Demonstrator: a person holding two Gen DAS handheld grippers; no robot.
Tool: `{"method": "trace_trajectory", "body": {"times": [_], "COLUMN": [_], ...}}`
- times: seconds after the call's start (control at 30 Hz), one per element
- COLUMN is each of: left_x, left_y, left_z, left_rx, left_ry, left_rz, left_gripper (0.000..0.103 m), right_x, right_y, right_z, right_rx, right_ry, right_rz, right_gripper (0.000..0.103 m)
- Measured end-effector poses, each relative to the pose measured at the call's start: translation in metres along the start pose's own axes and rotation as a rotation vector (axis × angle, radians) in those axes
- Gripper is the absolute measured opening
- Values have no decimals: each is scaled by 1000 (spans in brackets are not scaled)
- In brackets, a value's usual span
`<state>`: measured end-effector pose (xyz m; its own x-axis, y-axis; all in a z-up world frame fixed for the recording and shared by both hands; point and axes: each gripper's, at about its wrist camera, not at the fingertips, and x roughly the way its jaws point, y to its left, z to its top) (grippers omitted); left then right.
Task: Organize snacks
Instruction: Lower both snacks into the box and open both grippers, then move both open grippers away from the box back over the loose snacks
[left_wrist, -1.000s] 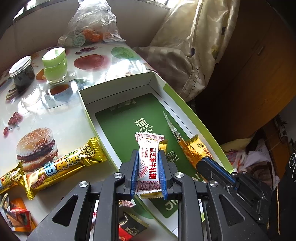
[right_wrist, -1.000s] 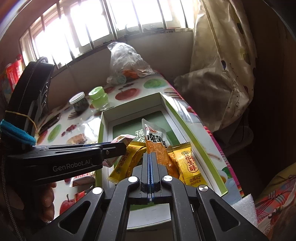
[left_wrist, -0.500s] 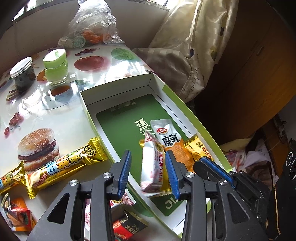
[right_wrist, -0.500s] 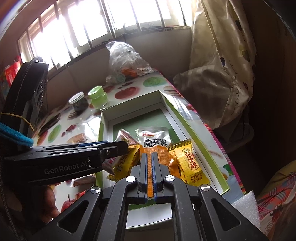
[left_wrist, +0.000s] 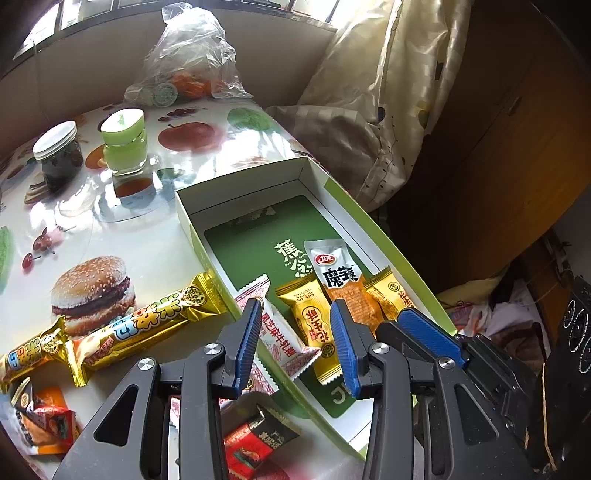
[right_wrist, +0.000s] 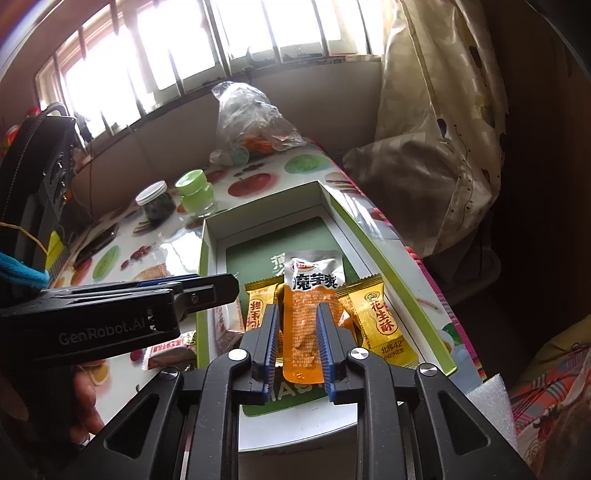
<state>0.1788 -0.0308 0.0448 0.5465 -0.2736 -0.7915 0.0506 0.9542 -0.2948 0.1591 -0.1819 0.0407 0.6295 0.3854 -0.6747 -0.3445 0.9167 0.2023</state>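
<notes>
A green-and-white open box (left_wrist: 243, 192) (right_wrist: 399, 273) lies on the table. Inside lie a white-and-red nougat packet (left_wrist: 277, 328), yellow peanut candy packets (left_wrist: 310, 314) (right_wrist: 380, 317) and an orange-and-silver konjac packet (left_wrist: 343, 280) (right_wrist: 310, 306). My left gripper (left_wrist: 295, 336) is open above the nougat packet at the box's near left wall. My right gripper (right_wrist: 297, 339) is open, its fingers on either side of the konjac packet, which lies flat. Two gold snack bars (left_wrist: 147, 325) and small packets (left_wrist: 255, 443) lie on the table left of the box.
A dark jar (left_wrist: 57, 151) and a green jar (left_wrist: 123, 142) stand at the back left. A plastic bag with oranges (left_wrist: 188, 62) sits at the far table edge. A curtain (left_wrist: 369, 92) hangs right of the table. A white foam piece (right_wrist: 491, 402) lies at the right.
My left gripper opened and dropped the nougat packet into the box. My right gripper opened and let the konjac packet lie flat on the other packets.
</notes>
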Motion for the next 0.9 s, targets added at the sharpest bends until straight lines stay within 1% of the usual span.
{"method": "trace_trajectory", "body": {"times": [0.07, 0.13, 0.17, 0.2, 0.23, 0.47, 0.9], "left_x": [-3, -8, -10, -12, -14, -30, -51], "left_y": [1, 0, -1, -1, -1, 0, 17], "left_z": [-1, -3, -4, -5, -6, -17, -42], "left_rx": [-6, 2, 6, 9, 9, 31, 41], "left_ry": [0, -12, -16, -21, -25, -60, -95], "left_rz": [-8, 4, 6, 6, 6, 53, 117], "left_gripper": [40, 41, 44, 50, 52, 53, 53], "right_x": [-1, -2, -3, -3, -4, -10, -19], "right_y": [1, 1, 1, 1, 1, 6, 29], "right_z": [0, -1, -2, -2, -2, -6, -15], "right_rx": [-3, -3, -1, 1, 3, -6, -50], "right_ry": [-1, -3, -1, 0, 0, -7, -14], "right_rz": [-10, -19, -23, -25, -27, -32, -14], "right_gripper": [26, 29, 31, 31, 32, 37, 40]}}
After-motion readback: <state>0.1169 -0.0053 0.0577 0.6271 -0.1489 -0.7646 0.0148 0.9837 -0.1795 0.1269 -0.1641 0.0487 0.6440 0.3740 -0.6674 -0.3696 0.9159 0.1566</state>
